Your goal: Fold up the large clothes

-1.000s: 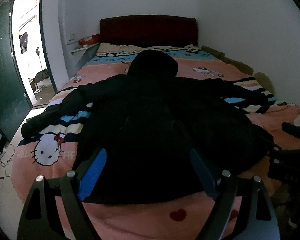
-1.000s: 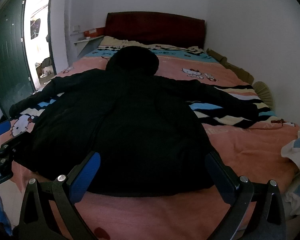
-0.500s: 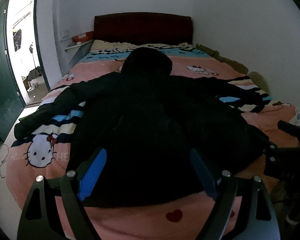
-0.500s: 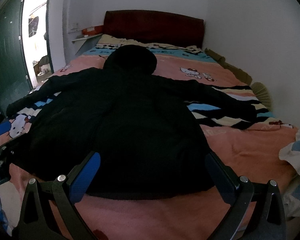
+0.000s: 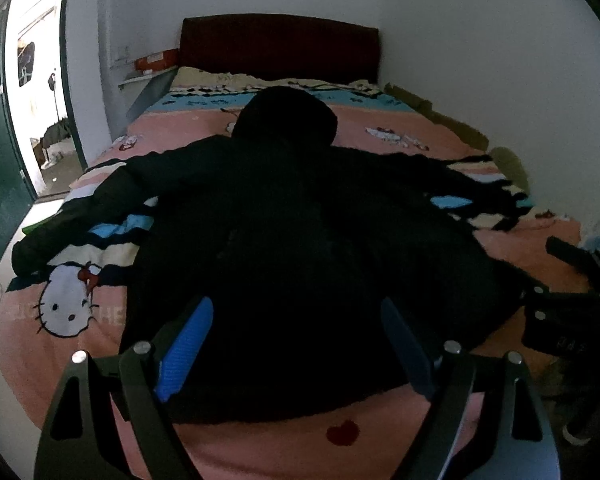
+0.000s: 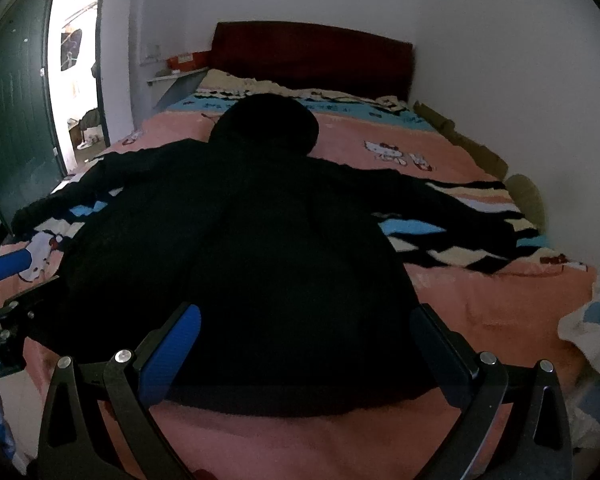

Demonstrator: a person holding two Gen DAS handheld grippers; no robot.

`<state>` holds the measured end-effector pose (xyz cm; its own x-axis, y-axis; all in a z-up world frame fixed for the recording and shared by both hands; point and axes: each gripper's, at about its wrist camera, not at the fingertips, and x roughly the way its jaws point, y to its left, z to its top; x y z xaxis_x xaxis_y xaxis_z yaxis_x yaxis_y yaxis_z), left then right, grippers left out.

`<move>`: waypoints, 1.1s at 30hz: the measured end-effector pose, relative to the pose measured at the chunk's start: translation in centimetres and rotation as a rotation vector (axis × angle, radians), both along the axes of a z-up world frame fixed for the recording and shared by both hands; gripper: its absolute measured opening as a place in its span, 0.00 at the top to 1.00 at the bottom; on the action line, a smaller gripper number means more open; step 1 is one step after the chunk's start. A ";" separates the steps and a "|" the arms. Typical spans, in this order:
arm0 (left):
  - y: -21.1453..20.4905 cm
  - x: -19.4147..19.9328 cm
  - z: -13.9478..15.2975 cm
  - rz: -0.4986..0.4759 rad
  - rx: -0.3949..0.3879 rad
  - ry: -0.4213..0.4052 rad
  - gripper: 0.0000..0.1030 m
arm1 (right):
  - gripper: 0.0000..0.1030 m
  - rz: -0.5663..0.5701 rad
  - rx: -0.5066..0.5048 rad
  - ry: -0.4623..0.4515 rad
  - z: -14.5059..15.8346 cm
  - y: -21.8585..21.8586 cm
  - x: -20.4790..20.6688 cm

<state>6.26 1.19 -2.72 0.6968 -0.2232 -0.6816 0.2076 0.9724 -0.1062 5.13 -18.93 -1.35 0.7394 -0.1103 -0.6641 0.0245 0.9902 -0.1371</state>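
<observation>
A black hooded coat (image 5: pixel 300 240) lies spread flat on a bed, back up, its hem nearest the cameras and its hood (image 5: pixel 286 118) pointing away toward the dark red headboard (image 5: pixel 280 46). The left gripper (image 5: pixel 296 344) hangs over the near hem with its blue-padded fingers (image 5: pixel 186 354) wide apart — nothing is caught between them, and the hem's edge runs just below and between the two tips. The right gripper (image 6: pixel 306 350) is posed the same way in its own view, its fingers (image 6: pixel 172 354) spread well apart over the hem, with only dark cloth showing in the gap; whether either set of tips touches the fabric cannot be told. Beyond the left gripper's left finger, one sleeve (image 5: pixel 80 216) stretches out across the pink cartoon-cat blanket (image 5: pixel 68 304) toward the bed's edge, ending above the white cat face. Beyond its right finger, the other sleeve (image 5: pixel 460 184) reaches out over the striped band of the blanket toward the wall. In the right wrist view the same far sleeve (image 6: pixel 460 208) lies past the right finger, and the other gripper's blue pad shows at the left border, low beside the coat's side. In the left wrist view, the right gripper's dark frame sits at the right border, near the coat's lower corner. Far beyond the left fingers an open green door (image 6: pixel 16 112) lets daylight in — the coat itself is too dark to show seams or folds.
</observation>
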 end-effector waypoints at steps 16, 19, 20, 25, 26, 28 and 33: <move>13.3 7.7 -1.6 0.299 -0.166 0.076 0.17 | 0.01 0.055 0.030 0.019 0.5 0.4 6.0; 17.8 9.5 -2.7 0.396 -0.201 0.086 0.17 | 0.01 0.077 0.084 0.035 0.1 0.2 7.6; 19.9 10.3 -3.3 0.438 -0.220 0.090 0.17 | 0.01 0.078 0.098 0.043 -0.2 0.0 8.3; 27.8 13.2 -6.2 0.561 -0.418 0.122 0.17 | 0.01 0.074 0.090 0.078 -1.5 -0.1 10.8; 28.7 13.4 -6.5 0.585 -0.446 0.126 0.17 | 0.01 0.072 0.083 0.085 -1.8 -0.1 11.4; 32.1 14.1 -7.9 0.655 -0.556 0.123 0.17 | 0.01 0.067 0.080 0.093 -2.2 -0.2 12.1; 37.3 15.5 -10.8 0.783 -0.721 0.129 0.17 | 0.01 0.054 0.071 0.110 -3.3 -0.6 13.4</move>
